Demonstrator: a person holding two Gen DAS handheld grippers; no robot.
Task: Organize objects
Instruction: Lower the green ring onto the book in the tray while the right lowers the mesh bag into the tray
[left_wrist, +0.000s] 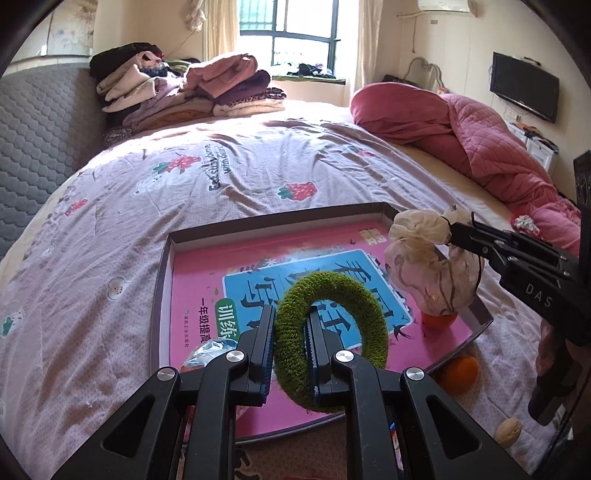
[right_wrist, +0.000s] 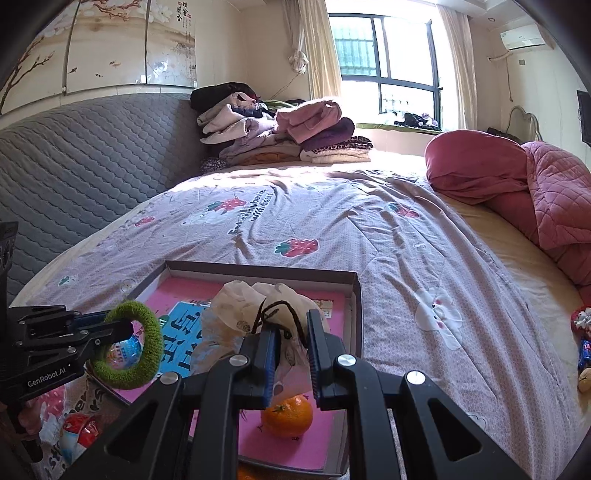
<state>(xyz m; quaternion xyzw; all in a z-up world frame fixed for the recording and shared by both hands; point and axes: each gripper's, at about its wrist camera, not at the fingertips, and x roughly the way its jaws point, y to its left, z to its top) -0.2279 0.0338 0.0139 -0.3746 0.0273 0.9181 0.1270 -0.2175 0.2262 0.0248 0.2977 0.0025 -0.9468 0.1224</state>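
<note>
The sorting looks roughly midway, judging by how things are lying. Both hands are carrying loads above the shallow box lid (left_wrist: 162, 266) that is sitting on the bed (left_wrist: 258, 173): the left hand-held gripper (left_wrist: 289, 345) is clamping a fuzzy green ring (left_wrist: 332, 325), and the right hand-held gripper (right_wrist: 291, 350) is pinching the black tie of a knotted translucent bag (right_wrist: 258, 306), which is hanging over the tray's right part. One tangerine (right_wrist: 288, 413) is already resting inside, while another tangerine (left_wrist: 458, 373) and a walnut (left_wrist: 509, 431) are still lying outside on the quilt. Readable writing: "GenRobot.AI" and "DAS" on the gripper bodies, large Chinese characters on the pink book cover (left_wrist: 207, 266) lining the tray, and partly legible English lettering on the strawberry quilt.
</note>
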